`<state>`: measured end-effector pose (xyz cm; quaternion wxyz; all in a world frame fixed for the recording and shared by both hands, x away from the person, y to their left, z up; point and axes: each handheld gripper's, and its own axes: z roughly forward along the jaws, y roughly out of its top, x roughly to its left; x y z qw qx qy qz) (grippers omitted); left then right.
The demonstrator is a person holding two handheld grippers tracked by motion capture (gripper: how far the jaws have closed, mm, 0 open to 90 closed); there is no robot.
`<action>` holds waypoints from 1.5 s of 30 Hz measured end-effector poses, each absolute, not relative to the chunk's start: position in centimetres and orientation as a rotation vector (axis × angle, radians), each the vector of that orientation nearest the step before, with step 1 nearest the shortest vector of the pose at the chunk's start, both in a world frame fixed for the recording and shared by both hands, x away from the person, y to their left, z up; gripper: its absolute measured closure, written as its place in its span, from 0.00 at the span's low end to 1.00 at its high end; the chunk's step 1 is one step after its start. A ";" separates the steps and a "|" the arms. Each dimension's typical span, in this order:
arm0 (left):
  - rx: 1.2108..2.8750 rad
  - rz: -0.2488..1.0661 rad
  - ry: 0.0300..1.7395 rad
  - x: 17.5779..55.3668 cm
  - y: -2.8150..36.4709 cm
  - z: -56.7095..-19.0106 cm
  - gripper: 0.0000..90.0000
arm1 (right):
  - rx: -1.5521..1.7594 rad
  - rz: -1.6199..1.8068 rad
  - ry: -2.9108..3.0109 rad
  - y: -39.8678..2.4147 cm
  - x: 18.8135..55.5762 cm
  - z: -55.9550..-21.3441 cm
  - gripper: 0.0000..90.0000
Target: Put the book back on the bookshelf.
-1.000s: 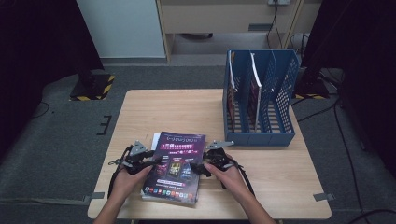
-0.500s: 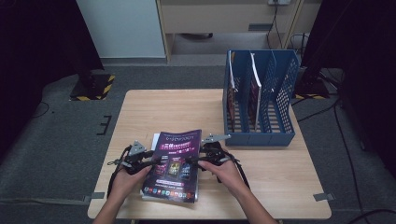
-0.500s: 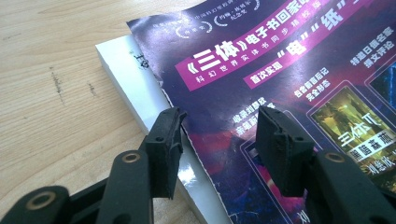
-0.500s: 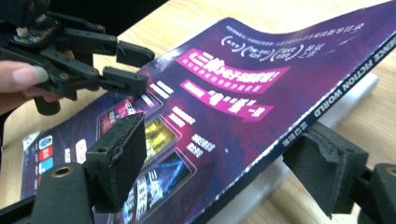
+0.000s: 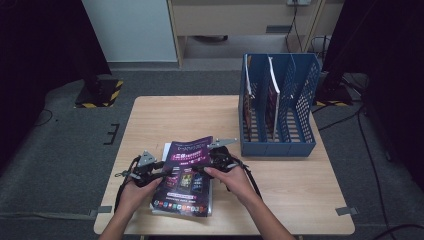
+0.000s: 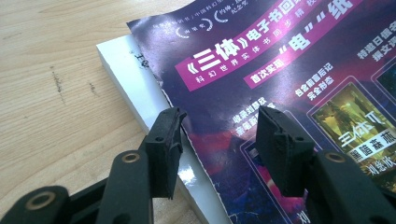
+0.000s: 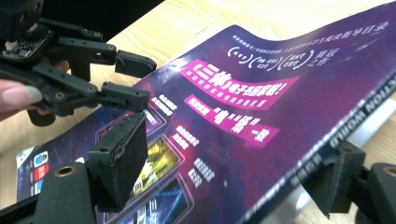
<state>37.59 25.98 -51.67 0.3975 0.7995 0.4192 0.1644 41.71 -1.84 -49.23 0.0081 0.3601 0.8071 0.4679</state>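
A purple magazine (image 5: 187, 175) (image 6: 289, 70) (image 7: 261, 116) lies on a white book (image 5: 167, 149) (image 6: 135, 79) near the table's front edge. My right gripper (image 5: 201, 165) (image 7: 229, 163) is shut on the magazine's spine side, one pad on the cover and the other under the spine. That side is raised off the book. My left gripper (image 5: 162, 171) (image 6: 219, 135) (image 7: 135, 79) stands open at the magazine's left edge. One of its jaws is over the cover and the other over the white book's border.
A blue file rack (image 5: 280, 145) stands at the back right of the wooden table (image 5: 175, 115), with upright magazines (image 5: 272, 97) in its left slots. The person's hands and forearms come in from the front edge.
My right gripper has risen and shifted a little left, and the magazine's right side has lifted with it. The left gripper has stayed put.
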 end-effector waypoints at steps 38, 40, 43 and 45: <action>2.024 0.409 1.057 37.7 26.1 -51.7 0.54 | 1.241 1.331 2.521 1.6 43.3 -49.6 0.56; 2.025 0.402 1.057 37.7 26.1 -51.7 0.53 | 1.255 1.337 2.501 1.4 43.3 -49.4 0.63; 2.018 0.379 1.055 37.8 26.0 -51.8 0.48 | 1.259 1.359 2.462 1.0 43.6 -48.9 0.76; 2.021 0.372 1.052 37.8 25.9 -51.7 0.44 | 1.254 1.363 2.454 0.9 43.6 -48.6 0.80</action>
